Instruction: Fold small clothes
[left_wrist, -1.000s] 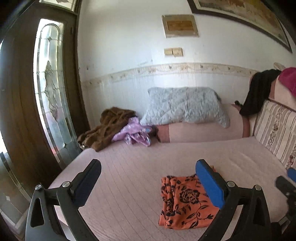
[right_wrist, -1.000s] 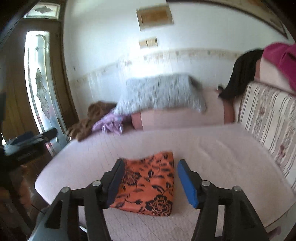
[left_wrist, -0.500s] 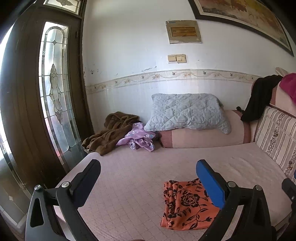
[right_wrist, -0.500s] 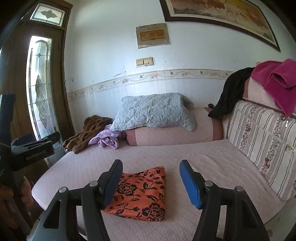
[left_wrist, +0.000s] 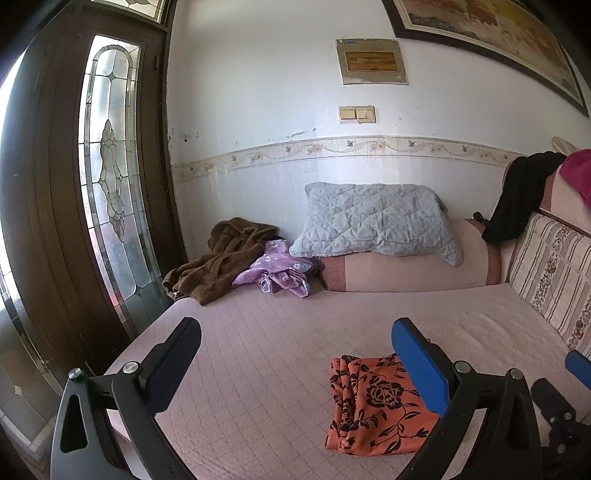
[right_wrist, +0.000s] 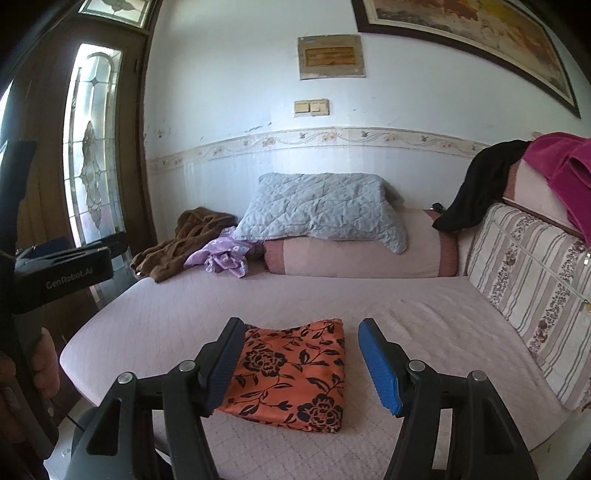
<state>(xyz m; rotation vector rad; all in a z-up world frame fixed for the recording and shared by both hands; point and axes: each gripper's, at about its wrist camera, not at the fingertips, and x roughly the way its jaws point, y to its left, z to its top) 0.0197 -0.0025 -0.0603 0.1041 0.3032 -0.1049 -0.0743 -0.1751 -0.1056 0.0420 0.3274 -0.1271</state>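
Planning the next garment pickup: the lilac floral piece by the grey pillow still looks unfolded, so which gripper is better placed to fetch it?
Probably the left gripper: its open jaws frame bare bedspread toward the lilac garment. The right gripper, also open, faces the folded orange floral cloth.

Framed picture (right_wrist: 469, 40) ran off the top edge. Magenta cloth (right_wrist: 561, 170) was cut by the right edge. Left finger (right_wrist: 225, 365) covered the orange floral cloth's (right_wrist: 295, 373) near-left corner. Wall plaque (left_wrist: 372, 62) lettering was too small to read.
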